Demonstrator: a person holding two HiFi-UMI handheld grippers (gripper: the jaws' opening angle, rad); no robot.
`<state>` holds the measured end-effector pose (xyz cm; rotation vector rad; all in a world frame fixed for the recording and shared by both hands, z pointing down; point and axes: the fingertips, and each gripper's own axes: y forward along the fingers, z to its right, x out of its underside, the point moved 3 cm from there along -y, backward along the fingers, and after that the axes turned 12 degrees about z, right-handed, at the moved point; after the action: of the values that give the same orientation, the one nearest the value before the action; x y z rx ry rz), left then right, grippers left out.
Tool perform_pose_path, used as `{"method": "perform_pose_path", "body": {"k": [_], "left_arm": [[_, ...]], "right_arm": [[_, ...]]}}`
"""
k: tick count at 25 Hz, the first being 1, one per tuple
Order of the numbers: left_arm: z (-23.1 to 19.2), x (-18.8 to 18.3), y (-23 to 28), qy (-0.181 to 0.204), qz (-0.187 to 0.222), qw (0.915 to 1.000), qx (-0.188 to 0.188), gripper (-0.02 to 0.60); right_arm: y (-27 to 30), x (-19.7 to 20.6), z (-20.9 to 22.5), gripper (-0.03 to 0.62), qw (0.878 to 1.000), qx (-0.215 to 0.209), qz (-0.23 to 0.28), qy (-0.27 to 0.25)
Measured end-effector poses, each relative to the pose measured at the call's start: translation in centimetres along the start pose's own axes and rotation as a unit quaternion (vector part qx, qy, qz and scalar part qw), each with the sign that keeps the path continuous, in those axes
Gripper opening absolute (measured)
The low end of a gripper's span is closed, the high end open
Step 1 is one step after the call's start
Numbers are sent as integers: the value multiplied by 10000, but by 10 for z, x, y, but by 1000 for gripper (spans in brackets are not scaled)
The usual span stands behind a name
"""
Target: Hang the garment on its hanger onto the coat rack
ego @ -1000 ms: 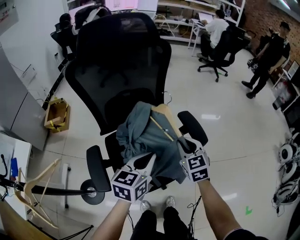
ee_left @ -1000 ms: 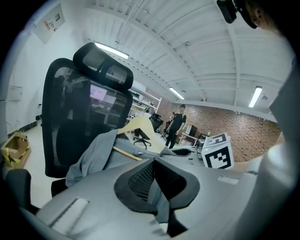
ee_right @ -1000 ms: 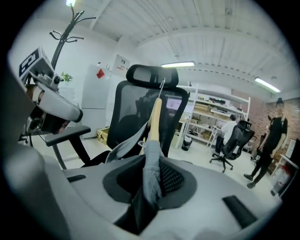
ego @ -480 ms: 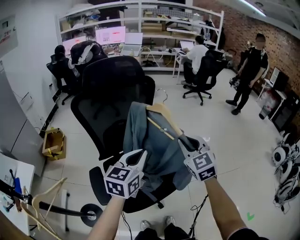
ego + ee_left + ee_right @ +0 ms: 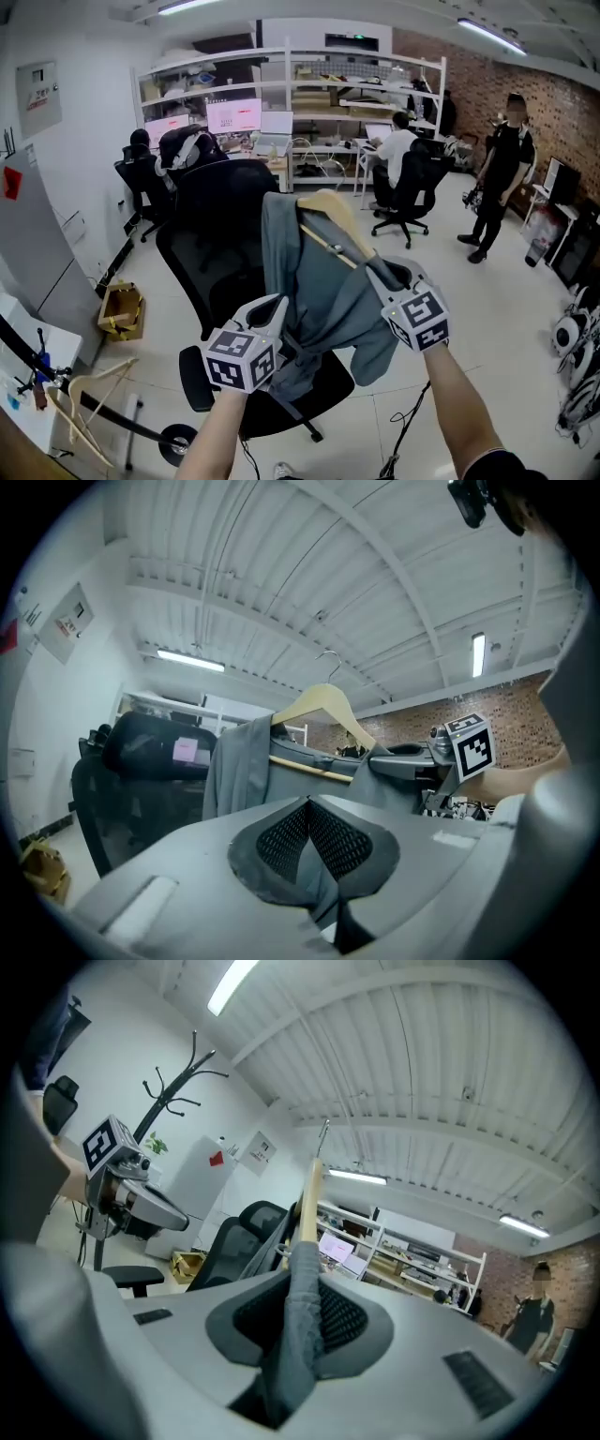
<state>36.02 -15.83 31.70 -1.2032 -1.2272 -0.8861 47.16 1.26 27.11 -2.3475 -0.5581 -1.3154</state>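
The big black chair (image 5: 220,234) stands right in front, just behind the grey shirt (image 5: 319,291), so the way straight ahead is blocked low down, while above its back the air is open up to the ceiling (image 5: 309,9). On the right the shiny floor (image 5: 487,319) is bare as far as a standing person (image 5: 500,173) and a sitting person (image 5: 394,155) at the desks (image 5: 314,150); on the left a box (image 5: 122,311), a grey cabinet (image 5: 37,272) and a black pole (image 5: 112,415) with wooden hangers (image 5: 98,373) crowd the way. The coat rack (image 5: 178,1077) stands by the white wall (image 5: 122,1044) with open air round its top hooks.
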Motion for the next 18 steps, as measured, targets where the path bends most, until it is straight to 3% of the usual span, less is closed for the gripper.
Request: {"method": "perform_pose_path", "body": {"k": [10,18], "left_arm": [[61,-81,-20,573,442,9964,-445,2],[92,-129,-58,1118,605,9884,-831,2]], "right_arm": [[-39,-81,62,86,9954,-416,859,-22],[-59,-142,62,86,9836,-1161,1375,-86]]}}
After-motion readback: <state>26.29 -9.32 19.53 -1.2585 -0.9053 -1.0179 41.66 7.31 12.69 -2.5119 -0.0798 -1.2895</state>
